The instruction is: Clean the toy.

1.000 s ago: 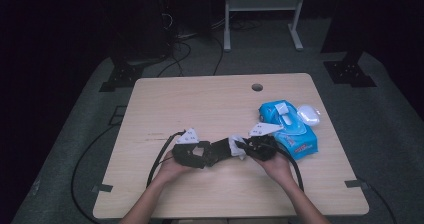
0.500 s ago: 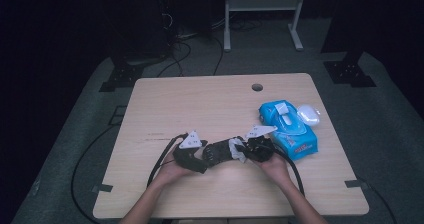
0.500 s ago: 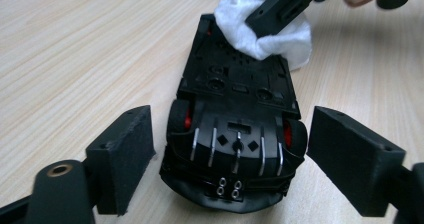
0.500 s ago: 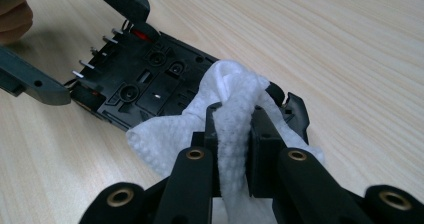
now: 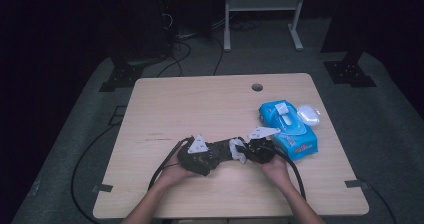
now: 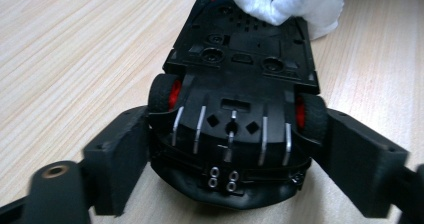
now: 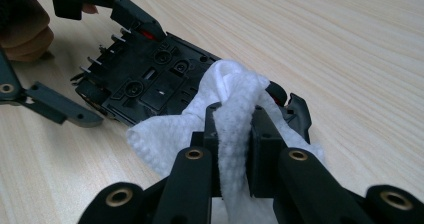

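The toy car (image 6: 240, 104) lies upside down near the front edge of the table (image 5: 200, 99), between the two grippers, underside up. The left gripper (image 6: 235, 149) straddles one end of the car at the wheels; its jaws have just been opening, then easing back slightly, and a narrow gap shows between the left pad and the wheel, so the hold looks loose at best. The right gripper (image 7: 235, 129) is clamped tight on a wipe (image 7: 225, 109), which rests on the far end of the underside. A blue wipe pack (image 5: 288, 126) and a white case (image 5: 308, 114) lie to the right, apart from the work.

Risks from this position:

- Car slip. With the left jaws slack, any wiping stroke would probably push the car along the table or rotate it out of the jaws. The wheels offer round, narrow contact and may roll under side load.
- Wipe snag. The underside carries metal strips, screw heads and recesses. A dragged wipe could catch there, tear, or pull free of the right jaws.
- Jaw contact. The right jaw tips sit just behind the bunched wipe. Excess downward pressure could bring hard plastic against the chassis and scratch it.
- Gripper collision. The two grippers face each other at close range. A long stroke toward the left could strike the left jaws.
- Cable drag. The trailing cables (image 5: 167, 159) may tug a hand off line.
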`<state>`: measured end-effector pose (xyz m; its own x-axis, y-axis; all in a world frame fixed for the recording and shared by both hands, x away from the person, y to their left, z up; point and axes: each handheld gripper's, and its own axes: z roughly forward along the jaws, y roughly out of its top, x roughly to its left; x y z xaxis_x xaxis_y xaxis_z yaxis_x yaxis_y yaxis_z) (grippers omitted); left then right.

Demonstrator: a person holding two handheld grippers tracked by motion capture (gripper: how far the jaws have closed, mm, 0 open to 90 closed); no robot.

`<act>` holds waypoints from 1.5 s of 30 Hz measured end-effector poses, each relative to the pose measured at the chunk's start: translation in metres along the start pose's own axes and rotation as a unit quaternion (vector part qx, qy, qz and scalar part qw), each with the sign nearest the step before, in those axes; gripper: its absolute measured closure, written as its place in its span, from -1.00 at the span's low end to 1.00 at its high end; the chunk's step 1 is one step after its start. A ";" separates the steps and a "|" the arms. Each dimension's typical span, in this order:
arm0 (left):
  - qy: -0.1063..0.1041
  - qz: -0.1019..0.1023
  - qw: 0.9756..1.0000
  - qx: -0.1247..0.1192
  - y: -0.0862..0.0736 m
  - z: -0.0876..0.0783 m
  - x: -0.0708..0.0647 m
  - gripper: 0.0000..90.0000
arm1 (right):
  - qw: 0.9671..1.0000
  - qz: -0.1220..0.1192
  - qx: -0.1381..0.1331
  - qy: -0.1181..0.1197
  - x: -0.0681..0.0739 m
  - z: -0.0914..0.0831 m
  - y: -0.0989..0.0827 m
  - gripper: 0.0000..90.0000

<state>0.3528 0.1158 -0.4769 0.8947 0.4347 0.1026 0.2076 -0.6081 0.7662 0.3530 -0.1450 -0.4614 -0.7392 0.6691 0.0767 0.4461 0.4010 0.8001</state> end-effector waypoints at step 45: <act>-0.007 0.016 1.000 -0.005 0.002 -0.001 -0.003 -0.46 | 0.994 -0.090 -0.016 0.056 0.055 0.014 0.014 0.80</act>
<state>0.3503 0.1138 -0.4753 0.9064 0.4058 0.1173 0.1757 -0.6148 0.7689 0.3253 -0.0941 -0.4544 -0.8578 0.5140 -0.0041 0.2874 0.4862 0.8253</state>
